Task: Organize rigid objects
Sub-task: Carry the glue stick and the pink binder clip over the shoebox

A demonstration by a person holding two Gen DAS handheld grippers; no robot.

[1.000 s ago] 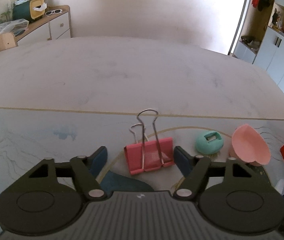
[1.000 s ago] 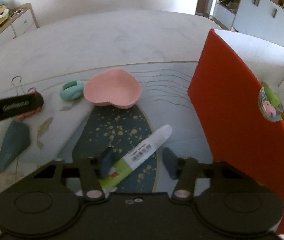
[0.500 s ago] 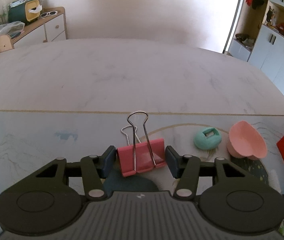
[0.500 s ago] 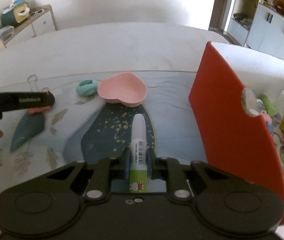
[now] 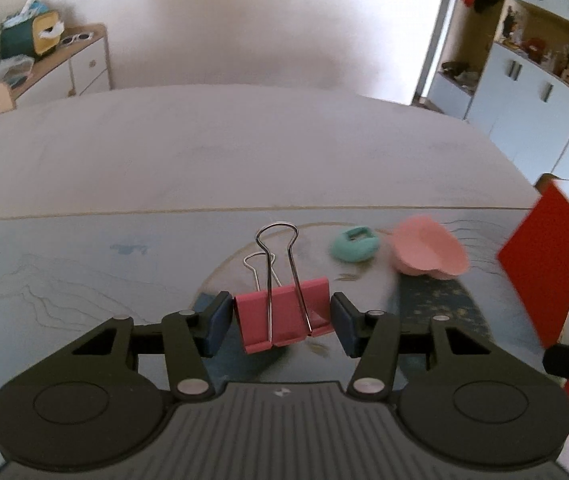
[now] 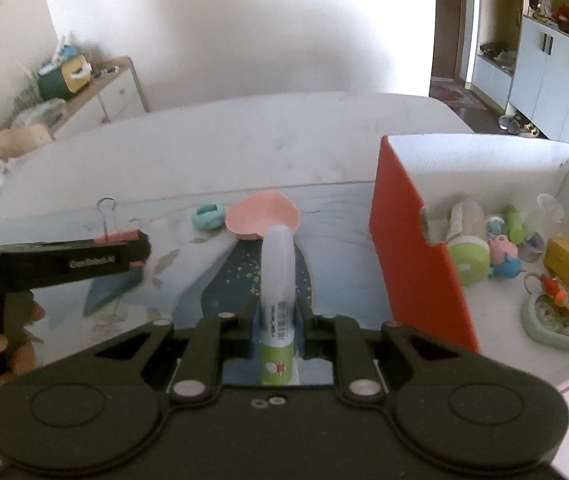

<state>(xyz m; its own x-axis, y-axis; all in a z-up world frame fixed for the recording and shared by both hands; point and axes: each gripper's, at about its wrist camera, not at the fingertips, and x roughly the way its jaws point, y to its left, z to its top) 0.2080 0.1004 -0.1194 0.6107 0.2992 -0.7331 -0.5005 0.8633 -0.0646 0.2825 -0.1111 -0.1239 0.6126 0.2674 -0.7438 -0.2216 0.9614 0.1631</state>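
Observation:
My left gripper [image 5: 280, 316] is shut on a pink binder clip [image 5: 284, 314], its wire handles pointing forward, held above the patterned mat [image 5: 64, 272]. My right gripper [image 6: 278, 320] is shut on a white glue stick with a green label [image 6: 278, 280], pointing forward and lifted off the mat. A red box [image 6: 420, 264] with a white inside stands at the right and holds several small toys. A pink heart-shaped dish [image 5: 428, 250] and a teal oval piece [image 5: 354, 244] lie on the mat. The left gripper also shows in the right wrist view [image 6: 140, 246].
The mat covers the near part of a pale round table [image 5: 244, 144]. A wooden sideboard [image 5: 64, 64] with clutter stands at the far left. White cupboards [image 5: 544, 96] stand at the far right.
My left gripper has closed on the binder clip and lifted it. My right gripper has closed on the glue stick, lifted it and turned towards the red box.

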